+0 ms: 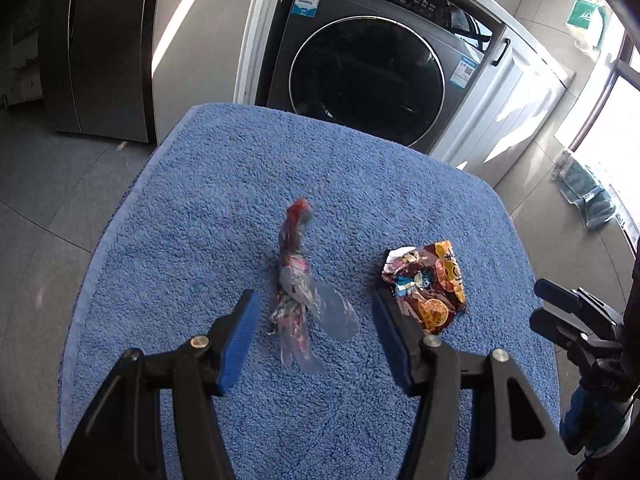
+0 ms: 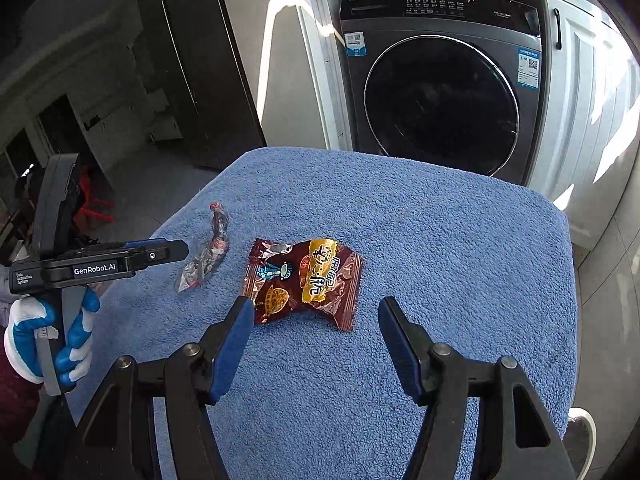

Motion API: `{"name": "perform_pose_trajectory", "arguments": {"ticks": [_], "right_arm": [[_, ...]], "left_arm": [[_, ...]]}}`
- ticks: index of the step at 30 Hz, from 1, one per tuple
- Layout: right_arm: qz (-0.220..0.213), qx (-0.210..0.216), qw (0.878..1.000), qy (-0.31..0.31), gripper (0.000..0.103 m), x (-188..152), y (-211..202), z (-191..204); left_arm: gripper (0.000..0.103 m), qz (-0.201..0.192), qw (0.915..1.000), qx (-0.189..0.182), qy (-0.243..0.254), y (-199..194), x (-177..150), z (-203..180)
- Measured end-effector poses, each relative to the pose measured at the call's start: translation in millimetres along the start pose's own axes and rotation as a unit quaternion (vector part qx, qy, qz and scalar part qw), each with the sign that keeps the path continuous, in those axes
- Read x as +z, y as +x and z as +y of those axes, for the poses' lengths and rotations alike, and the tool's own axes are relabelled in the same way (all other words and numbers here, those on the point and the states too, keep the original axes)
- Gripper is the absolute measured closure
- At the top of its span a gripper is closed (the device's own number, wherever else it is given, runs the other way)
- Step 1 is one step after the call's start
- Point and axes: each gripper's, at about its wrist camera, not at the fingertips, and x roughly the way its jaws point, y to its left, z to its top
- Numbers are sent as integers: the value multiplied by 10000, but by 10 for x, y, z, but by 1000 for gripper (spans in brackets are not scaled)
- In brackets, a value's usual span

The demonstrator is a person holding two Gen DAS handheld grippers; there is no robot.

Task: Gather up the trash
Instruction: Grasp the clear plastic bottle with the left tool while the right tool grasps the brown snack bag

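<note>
A blue towel (image 1: 224,208) (image 2: 460,248) covers the raised surface. Two pieces of trash lie on it. A twisted clear and red plastic wrapper (image 1: 294,276) (image 2: 208,256) lies on the left. A crumpled brown and yellow snack packet (image 1: 432,284) (image 2: 308,276) lies to its right. My left gripper (image 1: 316,316) (image 2: 176,249) hovers open over the near end of the twisted wrapper, its pads off it. My right gripper (image 2: 315,307) (image 1: 540,302) is open too, just short of the snack packet's near edge, with nothing held.
A dark front-loading washing machine (image 1: 368,68) (image 2: 440,108) stands just behind the towel, beside white cabinet doors (image 2: 580,92). A tall dark appliance (image 1: 108,48) is on the left. A teal cloth (image 1: 588,196) lies on the tiled floor. A blue-and-white gloved hand (image 2: 48,340) holds the left gripper.
</note>
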Motion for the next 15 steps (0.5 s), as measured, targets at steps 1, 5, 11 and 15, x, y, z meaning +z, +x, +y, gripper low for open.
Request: {"name": "perform_pose_trajectory", "arguments": {"ticks": [1, 5, 11, 15], "right_arm": [[62, 37, 10000, -3, 41, 26, 122, 1], [283, 126, 9995, -35, 41, 83, 534, 2], [473, 151, 9988, -32, 47, 26, 830, -14], [478, 115, 9988, -1, 54, -47, 870, -38]], "left_arm": [[50, 46, 10000, 6, 21, 91, 29, 16], [61, 224, 9997, -110, 49, 372, 101, 73], [75, 256, 9991, -110, 310, 516, 85, 81], [82, 259, 9988, -63, 405, 549, 43, 105]]}}
